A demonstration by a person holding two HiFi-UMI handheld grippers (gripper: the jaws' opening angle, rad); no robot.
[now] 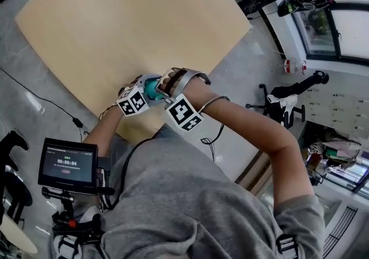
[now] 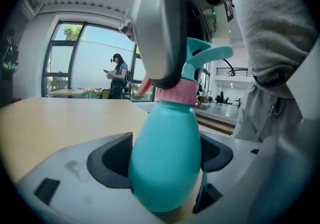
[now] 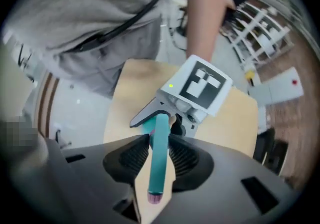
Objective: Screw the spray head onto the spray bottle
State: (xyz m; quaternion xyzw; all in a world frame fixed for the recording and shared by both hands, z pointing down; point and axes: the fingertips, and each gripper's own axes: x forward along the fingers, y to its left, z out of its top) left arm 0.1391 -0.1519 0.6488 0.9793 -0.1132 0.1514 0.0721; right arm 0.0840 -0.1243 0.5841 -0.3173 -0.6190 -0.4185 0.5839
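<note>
A teal spray bottle (image 2: 165, 163) with a pink collar (image 2: 175, 94) stands upright near the front edge of the wooden table (image 1: 127, 21). My left gripper (image 2: 166, 155) is shut on the bottle's body, one pad on each side. The teal spray head (image 3: 159, 153), with its pink nozzle tip, sits on top of the bottle. My right gripper (image 3: 160, 157) points down from above and is shut on the spray head. In the head view both grippers meet over the bottle (image 1: 151, 87), the left gripper (image 1: 142, 88) and the right gripper (image 1: 167, 85) close together.
The table's front edge runs just under the grippers. A small screen (image 1: 68, 165) on a stand is at my lower left. An office chair (image 1: 285, 102) and a bottle on the floor (image 1: 294, 66) lie to the right. A person (image 2: 119, 76) stands far off by the windows.
</note>
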